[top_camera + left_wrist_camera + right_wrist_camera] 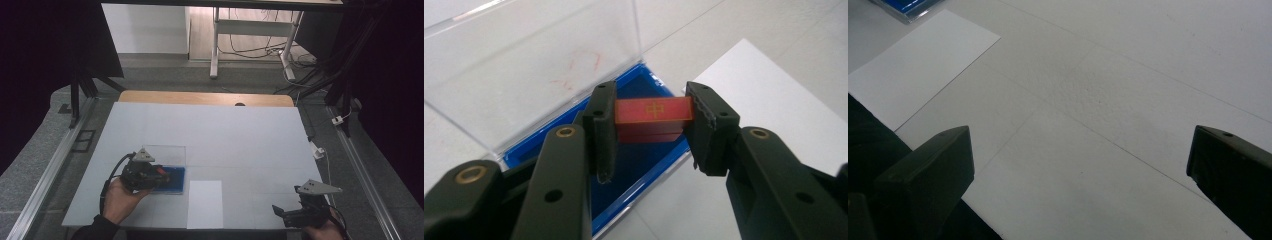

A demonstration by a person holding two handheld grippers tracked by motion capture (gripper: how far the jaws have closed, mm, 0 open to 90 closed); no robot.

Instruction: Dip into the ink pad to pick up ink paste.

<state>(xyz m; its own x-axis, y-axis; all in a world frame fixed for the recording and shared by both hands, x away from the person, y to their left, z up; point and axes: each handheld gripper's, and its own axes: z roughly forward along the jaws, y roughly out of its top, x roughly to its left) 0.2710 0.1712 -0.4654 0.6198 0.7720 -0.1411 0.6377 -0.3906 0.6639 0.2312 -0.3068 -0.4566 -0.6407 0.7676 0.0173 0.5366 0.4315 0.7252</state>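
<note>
— What do the left tongs hold?
— A red block with a gold mark on top, clamped between both pads, just above the blue tray of the open clear case at the near left of the worktop.
— And the right tongs?
— Wide apart, nothing between them, near right over bare worktop. A white sheet lies between the two.

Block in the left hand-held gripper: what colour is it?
Red, with a small gold mark on top; clearest in the left gripper view.
</note>
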